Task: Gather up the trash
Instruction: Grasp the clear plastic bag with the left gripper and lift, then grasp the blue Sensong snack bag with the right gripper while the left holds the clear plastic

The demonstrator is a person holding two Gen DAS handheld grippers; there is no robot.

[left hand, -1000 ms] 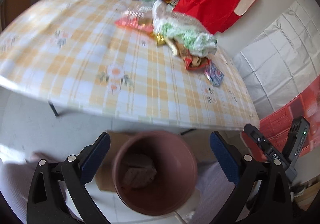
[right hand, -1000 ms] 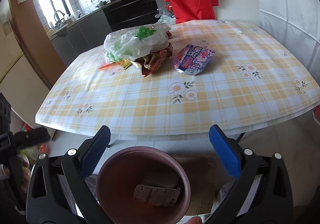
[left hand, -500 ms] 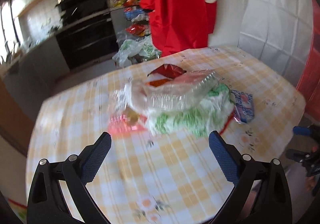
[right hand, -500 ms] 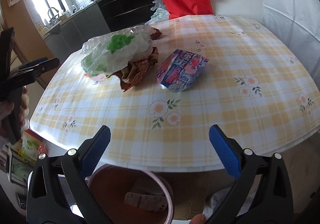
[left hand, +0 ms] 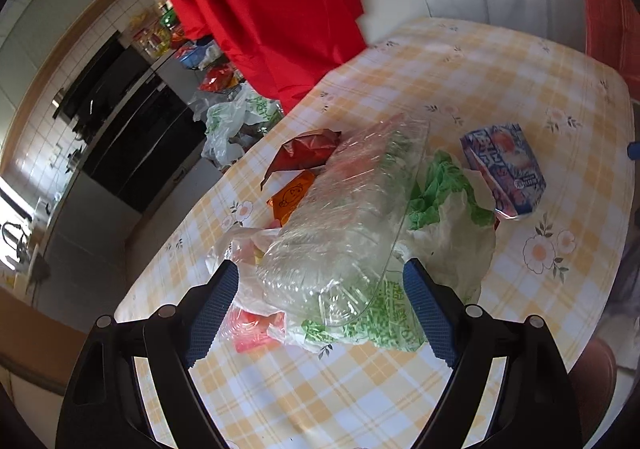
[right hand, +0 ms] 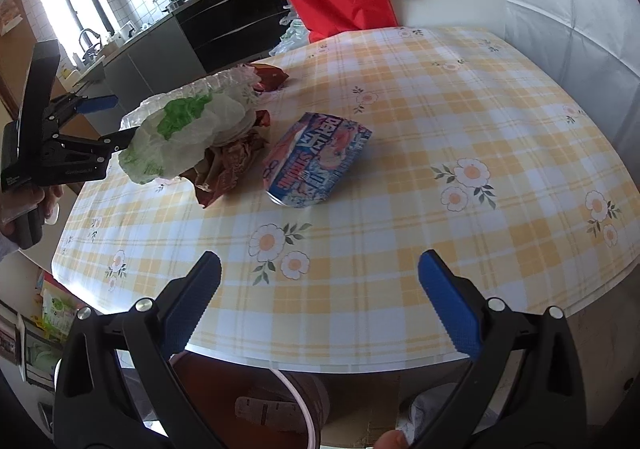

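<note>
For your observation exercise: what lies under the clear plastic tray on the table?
Under the clear plastic tray lie a green-and-white plastic bag, an orange wrapper and a pink packet. Anything beneath the bag is covered.

Two handheld grippers in matte black plastic: left gripper [left hand: 320, 291] and right gripper [right hand: 319, 277]. Ribbed blue pads [right hand: 448, 309] lining long triangular fingers. Silver screw heads [right hand: 143, 304] at the pivots. Faint white lettering along one black finger in the right wrist view. Black boxy block mounted on top.
</note>
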